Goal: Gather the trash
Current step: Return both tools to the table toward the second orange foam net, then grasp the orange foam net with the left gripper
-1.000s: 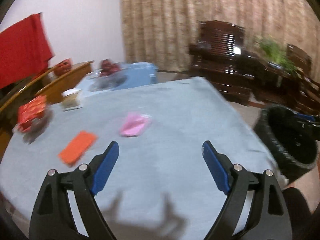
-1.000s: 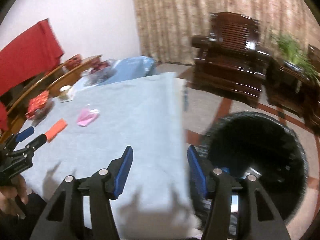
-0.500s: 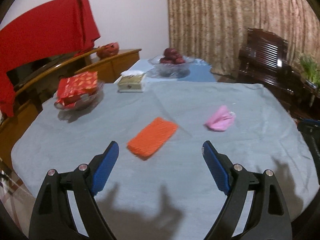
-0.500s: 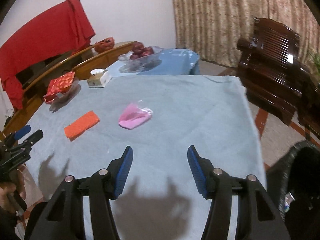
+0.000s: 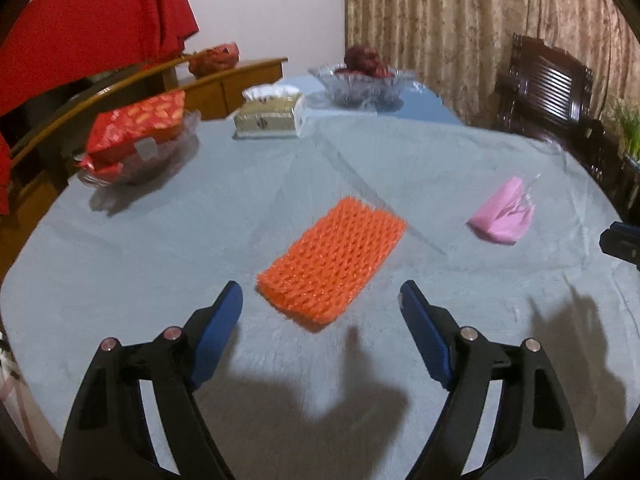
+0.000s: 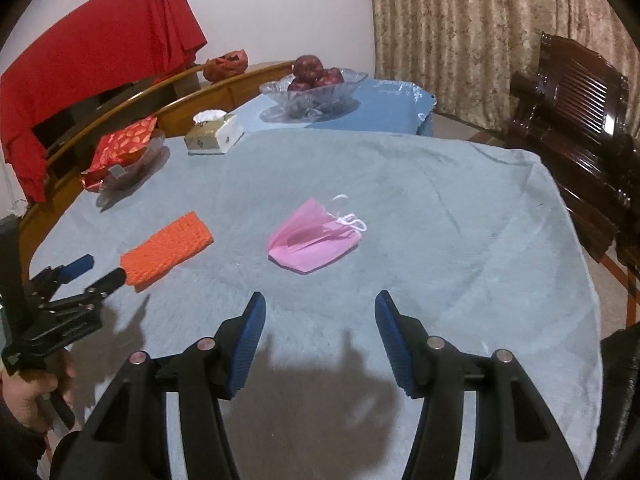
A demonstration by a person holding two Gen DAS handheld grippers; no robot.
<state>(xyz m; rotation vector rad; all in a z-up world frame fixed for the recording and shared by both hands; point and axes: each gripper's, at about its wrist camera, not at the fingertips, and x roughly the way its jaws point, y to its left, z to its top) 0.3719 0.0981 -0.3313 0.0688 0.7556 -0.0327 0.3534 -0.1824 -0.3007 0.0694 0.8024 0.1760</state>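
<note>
An orange foam net (image 5: 332,264) lies flat on the blue-grey tablecloth (image 5: 160,264). My left gripper (image 5: 320,296) hovers at its near end, jaws closing; the net's near corner shows between the fingertips, and the pads do not touch it. A crumpled pink face mask (image 6: 316,236) with white ear loops lies just ahead of my right gripper (image 6: 320,300), which stands open with nothing between its fingers. In the right wrist view the left gripper (image 6: 102,268) sits beside the orange net (image 6: 166,248), held by a hand (image 6: 24,400). The pink mask (image 5: 502,216) also shows to the right in the left wrist view.
At the table's far side stand a glass dish with a red packet (image 5: 136,136), a tissue box (image 5: 270,116) and a glass fruit bowl (image 5: 362,80). A dark wooden chair (image 6: 572,120) stands to the right. A black bin bag's edge (image 6: 620,380) shows low on the right.
Both views have swung from the black bin towards the table. The orange net and the pink mask have come closer. The left jaws have narrowed a little.
</note>
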